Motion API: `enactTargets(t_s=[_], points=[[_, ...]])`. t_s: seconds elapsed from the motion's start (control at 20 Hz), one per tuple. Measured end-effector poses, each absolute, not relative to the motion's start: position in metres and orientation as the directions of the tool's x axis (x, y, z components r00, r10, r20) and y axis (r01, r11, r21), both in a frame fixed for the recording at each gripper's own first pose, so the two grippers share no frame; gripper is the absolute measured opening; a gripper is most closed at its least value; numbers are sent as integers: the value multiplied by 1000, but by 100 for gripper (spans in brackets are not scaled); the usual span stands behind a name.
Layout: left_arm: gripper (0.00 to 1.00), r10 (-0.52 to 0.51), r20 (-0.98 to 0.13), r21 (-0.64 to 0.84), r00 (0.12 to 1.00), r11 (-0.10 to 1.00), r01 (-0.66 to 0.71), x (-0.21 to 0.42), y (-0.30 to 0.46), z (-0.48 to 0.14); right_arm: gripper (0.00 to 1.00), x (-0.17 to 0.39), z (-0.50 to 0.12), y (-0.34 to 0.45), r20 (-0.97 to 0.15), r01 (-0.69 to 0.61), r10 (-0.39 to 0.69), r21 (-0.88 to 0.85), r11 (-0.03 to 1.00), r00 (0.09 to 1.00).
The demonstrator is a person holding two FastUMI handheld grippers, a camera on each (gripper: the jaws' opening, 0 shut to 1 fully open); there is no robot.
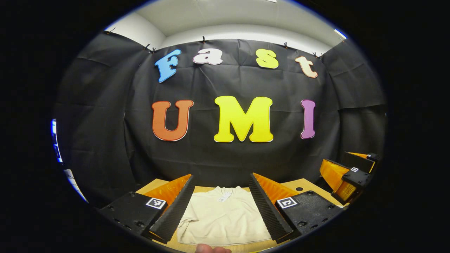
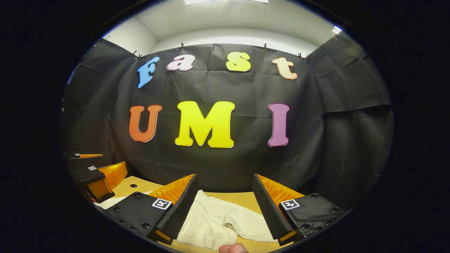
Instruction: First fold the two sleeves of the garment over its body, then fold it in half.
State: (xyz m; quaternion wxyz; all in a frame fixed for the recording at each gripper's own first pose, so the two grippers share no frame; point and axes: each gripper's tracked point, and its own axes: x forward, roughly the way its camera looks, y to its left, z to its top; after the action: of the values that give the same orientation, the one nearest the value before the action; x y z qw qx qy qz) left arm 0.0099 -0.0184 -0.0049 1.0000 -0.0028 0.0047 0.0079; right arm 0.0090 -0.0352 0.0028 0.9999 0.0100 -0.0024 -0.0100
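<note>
Currently both tools held level above table [image 1: 302, 184], pointing at booth's far wall. Left tool [image 1: 222, 205] released, fingers spread wide, nothing between them; cream garment [image 1: 221, 218] lying flat on table below, collar toward far edge, one short sleeve spread out sideways. Right tool [image 2: 223, 211] also released, fingers wide apart, hovering over rumpled sleeve [image 2: 242, 221] of same garment near table's right edge. Fingertip of holding hand [image 1: 211, 248] peeking in at bottom. Other tool seen off to side in each view, at similar height, well apart.
</note>
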Motion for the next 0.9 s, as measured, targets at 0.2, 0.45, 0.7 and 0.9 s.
enactTargets(t_s=[0.2, 0.45, 0.7, 0.9], points=[[99, -9, -23, 2, 1000, 1000, 9, 9, -31, -12, 96, 7, -3, -51, -9, 31, -31, 20, 999, 999], [99, -71, -54, 14, 996, 997, 72, 6, -59, -24, 96, 1, -18, -103, -38, 93, -93, 4, 996, 995], [98, -139, -79, 41, 987, 989, 143, 11, -89, -37, 96, -5, -39, -169, -74, 174, -176, -36, 984, 982], [99, -197, -119, 41, 973, 978, 203, 9, -114, -52, 96, -18, -75, -225, -157, 230, -233, -38, 973, 960]])
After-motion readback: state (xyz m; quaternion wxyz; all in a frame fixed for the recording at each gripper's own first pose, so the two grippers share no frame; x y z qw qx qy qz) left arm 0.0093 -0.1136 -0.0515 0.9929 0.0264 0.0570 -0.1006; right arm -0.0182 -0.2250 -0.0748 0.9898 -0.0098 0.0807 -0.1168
